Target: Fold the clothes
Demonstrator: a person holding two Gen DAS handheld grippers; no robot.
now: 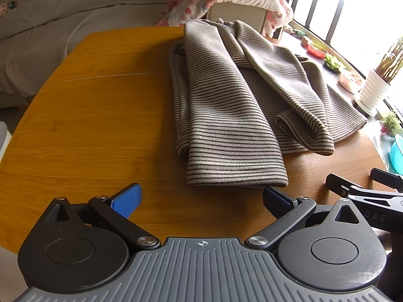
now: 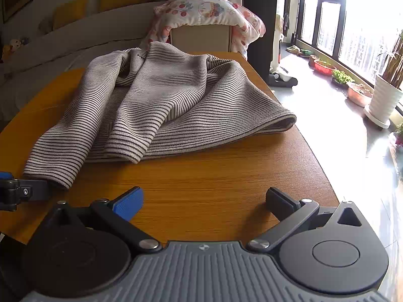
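Note:
A grey striped garment (image 1: 226,95) lies partly folded on the wooden table (image 1: 100,125), both sleeves laid over its body. My left gripper (image 1: 201,201) is open and empty, just in front of the near sleeve cuff (image 1: 236,176). In the right wrist view the same garment (image 2: 161,105) lies ahead and to the left. My right gripper (image 2: 204,203) is open and empty above bare table (image 2: 214,171). The left gripper's fingers (image 2: 32,191) show at the left edge, beside the cuff. The right gripper's fingers (image 1: 352,188) show at the right of the left wrist view.
A box draped with a floral blanket (image 2: 209,10) stands behind the table. A grey sofa (image 1: 75,12) is at the back left. Plant pots (image 2: 382,100) and dishes line the floor by the window on the right. The table's right edge (image 2: 317,156) drops to the floor.

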